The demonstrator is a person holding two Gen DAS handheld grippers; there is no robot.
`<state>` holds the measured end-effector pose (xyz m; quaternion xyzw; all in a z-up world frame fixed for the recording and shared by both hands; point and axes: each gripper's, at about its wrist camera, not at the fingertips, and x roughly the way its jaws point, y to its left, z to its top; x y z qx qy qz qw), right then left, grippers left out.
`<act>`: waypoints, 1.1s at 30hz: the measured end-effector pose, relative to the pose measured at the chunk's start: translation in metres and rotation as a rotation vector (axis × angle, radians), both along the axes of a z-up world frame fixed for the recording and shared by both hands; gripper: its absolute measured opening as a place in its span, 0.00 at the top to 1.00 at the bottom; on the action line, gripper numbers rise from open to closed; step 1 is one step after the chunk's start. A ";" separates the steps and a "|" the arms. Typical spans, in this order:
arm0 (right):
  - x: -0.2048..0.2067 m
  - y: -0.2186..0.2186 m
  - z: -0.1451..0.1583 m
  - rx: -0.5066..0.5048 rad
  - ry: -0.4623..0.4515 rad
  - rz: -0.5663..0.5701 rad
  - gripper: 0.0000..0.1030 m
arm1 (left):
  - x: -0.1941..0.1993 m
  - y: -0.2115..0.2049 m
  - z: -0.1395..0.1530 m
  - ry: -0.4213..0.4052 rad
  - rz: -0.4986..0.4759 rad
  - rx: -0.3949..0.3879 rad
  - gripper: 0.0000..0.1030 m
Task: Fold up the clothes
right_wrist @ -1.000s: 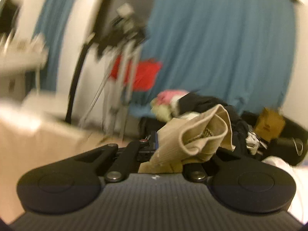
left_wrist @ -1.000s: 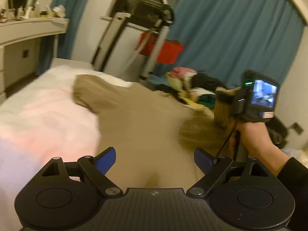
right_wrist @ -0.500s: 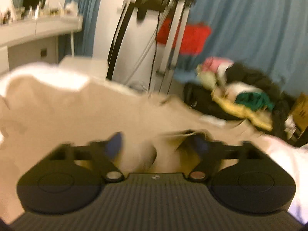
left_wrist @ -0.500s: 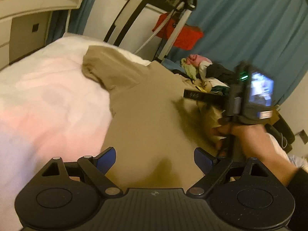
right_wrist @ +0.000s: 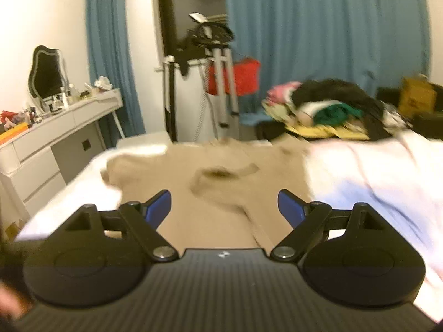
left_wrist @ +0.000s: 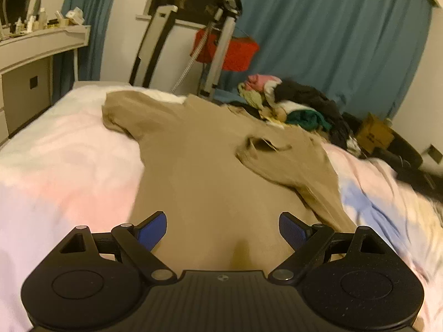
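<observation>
Tan shirt [left_wrist: 210, 166] on bed [left_wrist: 69, 166]: soft, limp, light; right sleeve folded inward; grasp at hem corners; left claw [left_wrist: 223, 231] and right claw [right_wrist: 224, 207] agape, empty

Both the left gripper [left_wrist: 223, 231] and the right gripper [right_wrist: 224, 207] are showing black linkage arms, silver pivot screws, ribbed dark housings and blue-padded fingertips [left_wrist: 152, 231] pointing toward 12 o'clock.

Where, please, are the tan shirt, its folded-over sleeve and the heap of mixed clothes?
tan shirt [left_wrist: 210, 171], left wrist view, on its flat body.
folded-over sleeve [left_wrist: 279, 157], left wrist view, near its cuff.
heap of mixed clothes [right_wrist: 326, 105], right wrist view, on its dark top.
</observation>
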<state>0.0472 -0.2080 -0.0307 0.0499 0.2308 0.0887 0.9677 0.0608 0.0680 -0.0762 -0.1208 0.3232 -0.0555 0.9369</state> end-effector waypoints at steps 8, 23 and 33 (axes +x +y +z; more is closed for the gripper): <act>-0.081 -0.091 -0.006 0.229 -0.017 -0.165 0.17 | -0.036 -0.044 -0.007 0.065 -0.114 0.010 0.13; -0.117 -0.208 -0.024 0.423 -0.178 -0.484 0.17 | -0.033 -0.219 -0.019 0.277 -0.367 -0.058 0.39; -0.113 -0.216 -0.040 0.453 -0.156 -0.506 0.17 | -0.039 -0.325 -0.050 0.382 -0.632 -0.027 0.49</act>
